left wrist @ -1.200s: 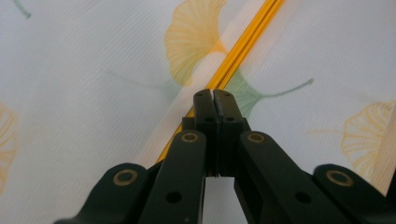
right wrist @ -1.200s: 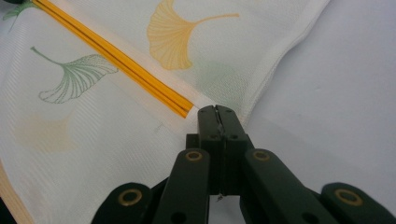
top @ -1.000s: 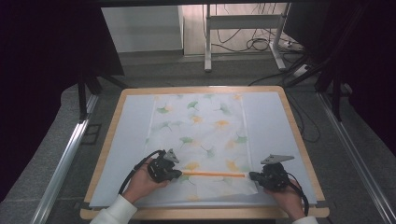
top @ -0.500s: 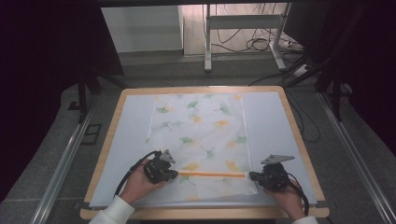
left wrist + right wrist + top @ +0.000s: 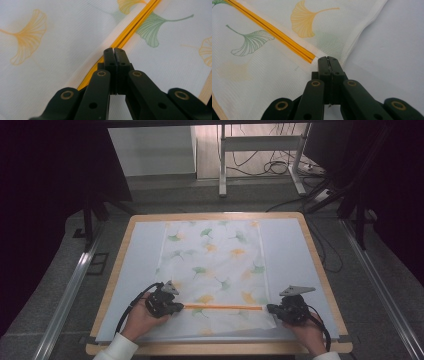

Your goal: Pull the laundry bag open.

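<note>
Seemingly pinched, cloth (image 5: pixel 216 270) near table edge (image 5: pixel 215 349)

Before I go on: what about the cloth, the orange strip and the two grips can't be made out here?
- Left gripper: its own jaws hide the orange strip's end and any pinch on the cloth.
- Right gripper: same, jaws cover the contact.
- High view: hands hide the cloth's near corners; too small to judge grips.

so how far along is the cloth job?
Done: the cloth lies flat on the table, and its near part appears folded, the orange band running across it. In hand: the left gripper and right gripper are shut, one at each end of the band, apparently pinching the cloth there. Left: probably the next fold; most of the cloth remains spread out.
</note>
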A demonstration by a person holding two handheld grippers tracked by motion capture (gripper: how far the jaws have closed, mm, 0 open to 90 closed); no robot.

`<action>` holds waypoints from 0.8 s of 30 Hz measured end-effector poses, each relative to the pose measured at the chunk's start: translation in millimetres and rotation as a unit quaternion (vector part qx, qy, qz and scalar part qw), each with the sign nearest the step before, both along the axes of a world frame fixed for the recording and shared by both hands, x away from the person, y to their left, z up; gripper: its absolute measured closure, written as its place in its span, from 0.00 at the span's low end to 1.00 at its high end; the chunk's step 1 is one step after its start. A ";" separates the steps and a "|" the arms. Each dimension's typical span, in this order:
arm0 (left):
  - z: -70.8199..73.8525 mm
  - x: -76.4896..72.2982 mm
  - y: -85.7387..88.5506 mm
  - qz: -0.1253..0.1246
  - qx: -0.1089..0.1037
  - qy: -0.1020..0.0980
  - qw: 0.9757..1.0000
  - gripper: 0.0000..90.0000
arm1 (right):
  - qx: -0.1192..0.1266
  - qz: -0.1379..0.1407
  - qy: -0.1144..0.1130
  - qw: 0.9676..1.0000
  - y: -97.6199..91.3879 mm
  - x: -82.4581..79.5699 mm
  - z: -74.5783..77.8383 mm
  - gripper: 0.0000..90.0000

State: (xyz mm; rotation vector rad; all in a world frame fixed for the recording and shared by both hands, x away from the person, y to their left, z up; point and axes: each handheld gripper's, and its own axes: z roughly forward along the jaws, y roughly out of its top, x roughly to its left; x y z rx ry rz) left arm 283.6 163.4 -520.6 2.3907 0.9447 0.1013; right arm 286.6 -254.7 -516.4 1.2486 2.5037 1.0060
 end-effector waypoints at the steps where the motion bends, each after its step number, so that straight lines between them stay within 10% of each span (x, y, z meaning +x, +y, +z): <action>1: 0.0 -0.1 1.2 0.001 0.001 0.000 1.000 1.00 | 0.000 0.000 0.000 1.000 0.0 0.0 0.0 1.00; 24: -0.5 -5.0 25.7 0.027 0.006 0.000 1.000 1.00 | -0.001 0.004 -0.002 1.000 -0.3 0.2 -0.1 1.00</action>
